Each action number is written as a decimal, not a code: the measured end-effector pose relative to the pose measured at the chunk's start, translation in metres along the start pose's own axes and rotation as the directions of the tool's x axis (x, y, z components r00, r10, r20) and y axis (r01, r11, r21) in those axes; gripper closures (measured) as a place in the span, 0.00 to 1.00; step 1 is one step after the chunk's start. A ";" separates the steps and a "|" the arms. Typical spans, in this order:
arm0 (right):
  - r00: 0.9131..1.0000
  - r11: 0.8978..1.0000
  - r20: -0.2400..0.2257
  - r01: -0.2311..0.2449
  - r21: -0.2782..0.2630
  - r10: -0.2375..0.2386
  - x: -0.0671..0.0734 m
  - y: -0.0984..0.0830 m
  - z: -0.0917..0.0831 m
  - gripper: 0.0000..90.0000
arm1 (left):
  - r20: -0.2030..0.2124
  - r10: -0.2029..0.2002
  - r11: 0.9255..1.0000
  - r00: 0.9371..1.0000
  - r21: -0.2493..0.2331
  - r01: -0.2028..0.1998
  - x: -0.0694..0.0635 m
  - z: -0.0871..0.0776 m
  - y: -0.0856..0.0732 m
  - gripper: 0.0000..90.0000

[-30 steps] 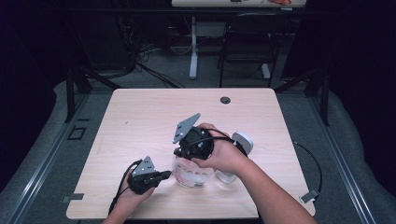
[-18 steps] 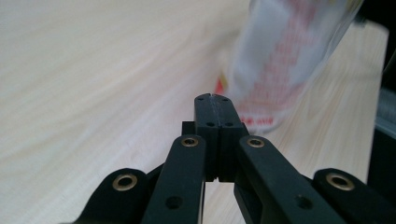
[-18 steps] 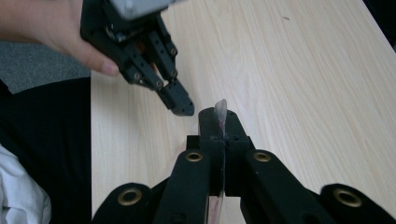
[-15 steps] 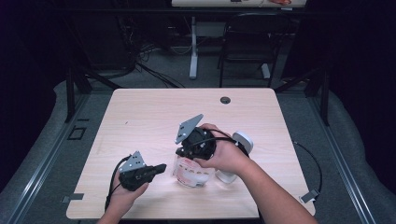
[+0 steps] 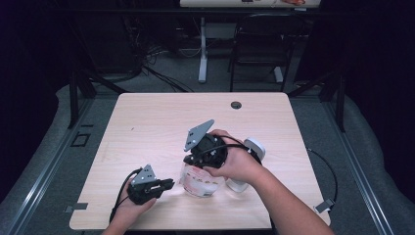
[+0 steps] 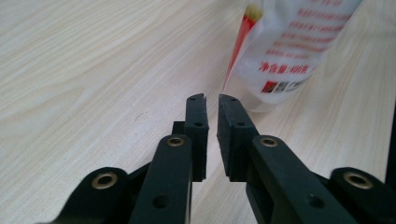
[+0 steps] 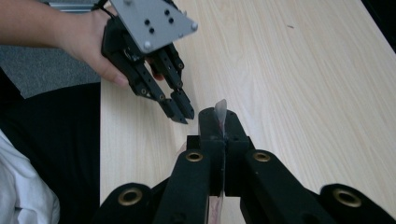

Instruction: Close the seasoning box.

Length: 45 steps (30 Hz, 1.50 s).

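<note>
A soft plastic pouch (image 5: 200, 180) printed in red and white stands on the wooden surface (image 5: 147, 127), near its front edge and between the two hands. It is pinched at its top edge by the right gripper (image 7: 219, 122), whose jaws are clenched on a thin flap of film that shows between the pads in the right gripper view. The left gripper (image 6: 211, 103) is held just beside the pouch, low over the surface; its jaws have just been opening and stand a narrow gap apart, with nothing between them.

The pouch is judged to be limp and light, its film thin, smooth and likely slippery, so that a grip on the belly would only dent it. The flat sealed seam along the top is the better hold, and a second hold at the opposite corner of that seam would be suited to the left gripper.

As a container, the pouch bulges at its base in the high view, which suggests that it is filled; what is inside cannot be told. A white object (image 5: 254, 149) lies behind the right hand.
</note>
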State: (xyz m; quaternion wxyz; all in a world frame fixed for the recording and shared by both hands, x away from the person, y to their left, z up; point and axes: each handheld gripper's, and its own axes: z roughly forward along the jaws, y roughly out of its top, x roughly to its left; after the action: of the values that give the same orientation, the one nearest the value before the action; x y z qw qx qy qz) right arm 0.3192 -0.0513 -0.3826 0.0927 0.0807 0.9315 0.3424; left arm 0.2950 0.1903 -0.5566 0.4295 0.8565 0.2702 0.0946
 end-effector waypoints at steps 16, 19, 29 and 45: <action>1.000 0.999 0.014 0.020 -0.037 -0.020 0.001 0.013 -0.019 1.00 | -0.029 -0.019 0.999 0.999 -0.028 0.018 0.001 0.012 -0.005 0.86; 1.000 0.999 0.010 0.020 -0.032 -0.020 0.002 0.014 -0.019 1.00 | -0.033 -0.013 0.999 0.999 -0.049 0.011 0.002 0.012 -0.004 0.84; 1.000 0.999 -0.001 0.012 -0.051 -0.012 0.001 0.013 -0.020 1.00 | 0.001 -0.017 0.996 1.000 -0.089 0.017 0.002 0.009 -0.003 0.83; 1.000 0.999 0.011 0.017 -0.049 -0.017 0.003 0.013 -0.023 1.00 | 0.125 -0.022 0.990 0.992 -0.134 0.038 0.003 0.008 -0.002 0.58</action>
State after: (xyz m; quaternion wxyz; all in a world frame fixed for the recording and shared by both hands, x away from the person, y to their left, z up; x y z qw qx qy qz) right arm 0.3123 -0.0553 -0.3572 0.1027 0.0723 0.9229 0.3639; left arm 0.2997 0.1874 -0.5629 0.5042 0.8252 0.2489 0.0532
